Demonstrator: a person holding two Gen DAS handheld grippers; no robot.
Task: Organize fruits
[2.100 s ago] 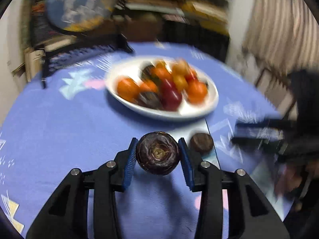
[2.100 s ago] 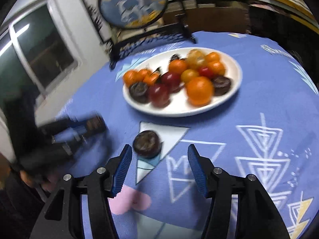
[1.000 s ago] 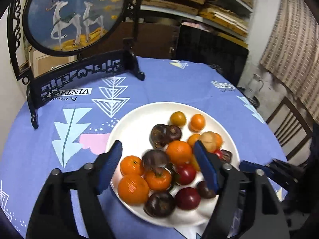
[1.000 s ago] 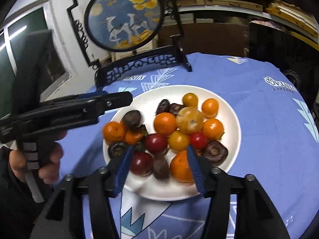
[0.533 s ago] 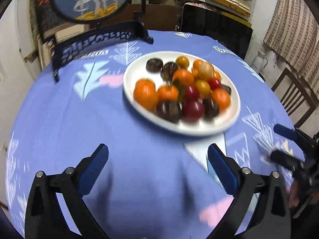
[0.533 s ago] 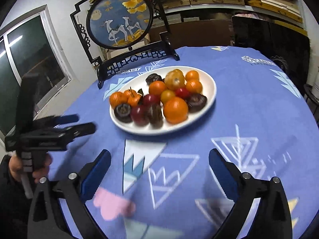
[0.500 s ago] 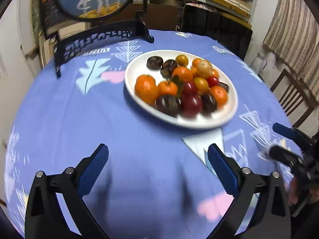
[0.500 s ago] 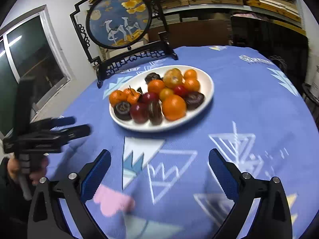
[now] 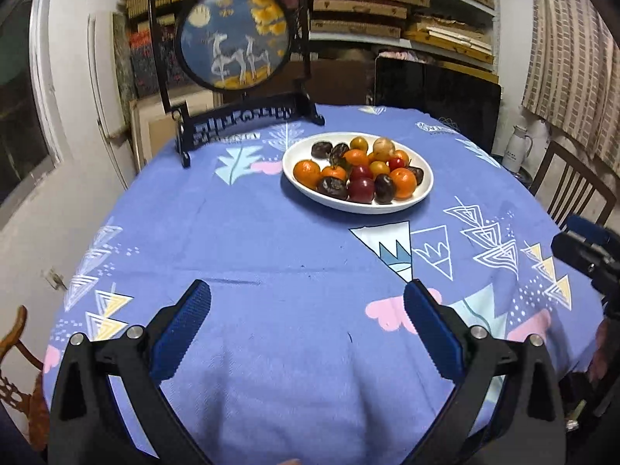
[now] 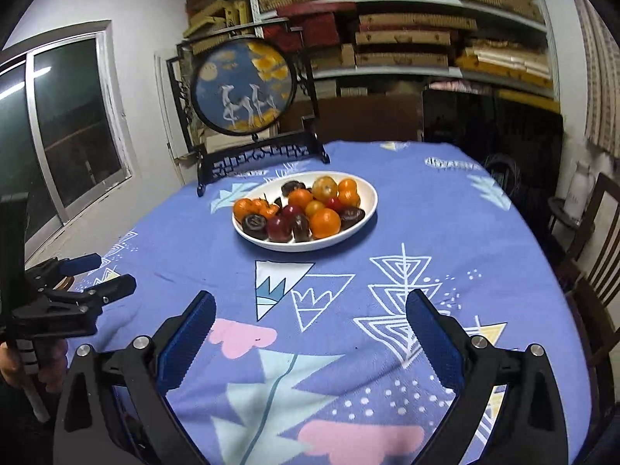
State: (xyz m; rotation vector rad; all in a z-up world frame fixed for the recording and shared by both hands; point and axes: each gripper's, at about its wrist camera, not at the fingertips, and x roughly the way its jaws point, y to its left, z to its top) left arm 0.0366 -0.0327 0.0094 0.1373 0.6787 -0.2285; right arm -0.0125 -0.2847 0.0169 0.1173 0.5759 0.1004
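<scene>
A white oval plate (image 9: 424,190) (image 10: 370,198) heaped with oranges, red plums and dark purple fruits stands on the blue patterned tablecloth (image 9: 271,240) (image 10: 407,224), toward the far side. My left gripper (image 9: 308,296) hangs wide open over the near part of the cloth, well short of the plate, with nothing between its blue pads. My right gripper (image 10: 310,306) is likewise open and empty, pulled back from the plate. Each gripper shows at the edge of the other's view: the right one (image 9: 585,250), the left one (image 10: 77,283) held by a hand.
A round painted screen (image 9: 234,38) (image 10: 242,85) on a black carved stand sits at the table's far edge. Wooden chairs (image 9: 569,186) (image 10: 596,232) stand to the right. Shelves of boxes (image 10: 407,19) fill the back wall; a window (image 10: 58,135) is at the left.
Both grippers have opened wide and drawn back from over the plate toward the near table edge. The dark fruits seen earlier on the cloth are gone from it.
</scene>
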